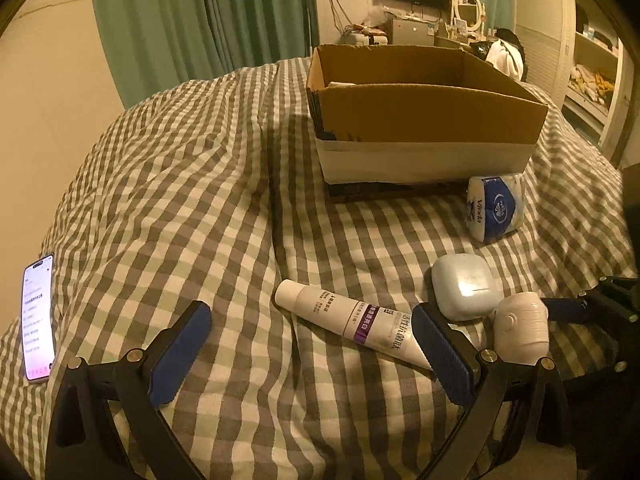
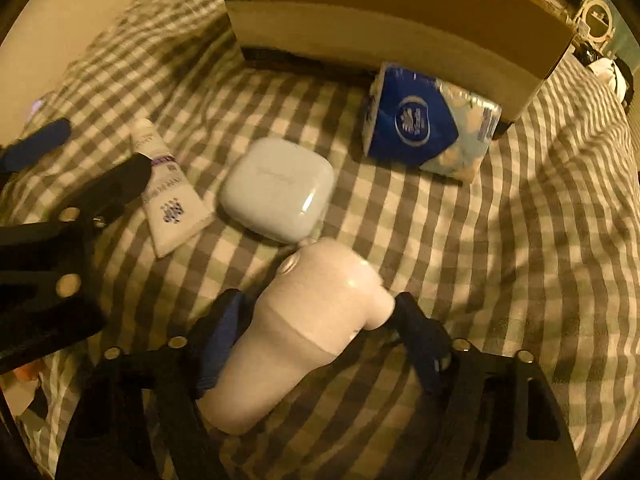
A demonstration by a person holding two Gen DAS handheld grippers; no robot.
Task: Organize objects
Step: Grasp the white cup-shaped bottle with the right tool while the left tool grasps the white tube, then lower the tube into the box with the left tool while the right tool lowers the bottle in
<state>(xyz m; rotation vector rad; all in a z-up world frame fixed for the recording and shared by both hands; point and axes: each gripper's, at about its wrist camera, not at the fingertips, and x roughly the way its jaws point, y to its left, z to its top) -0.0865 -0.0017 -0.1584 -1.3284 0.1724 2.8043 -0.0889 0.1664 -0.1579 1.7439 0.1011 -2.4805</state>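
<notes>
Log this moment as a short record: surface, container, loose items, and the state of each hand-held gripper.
surface: checked bedspread
container: open cardboard box, contents hidden
loose items: white tube, pale case, tissue pack, pink device, phone
left hand-held gripper: open, straddling the tube's flat end
right hand-held gripper: around the pink device; contact unclear

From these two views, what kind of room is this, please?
Most likely a bedroom. The objects lie on a bed with a checked cover, green curtains hang behind, and a dressing table with a round mirror stands by the far wall.
</notes>
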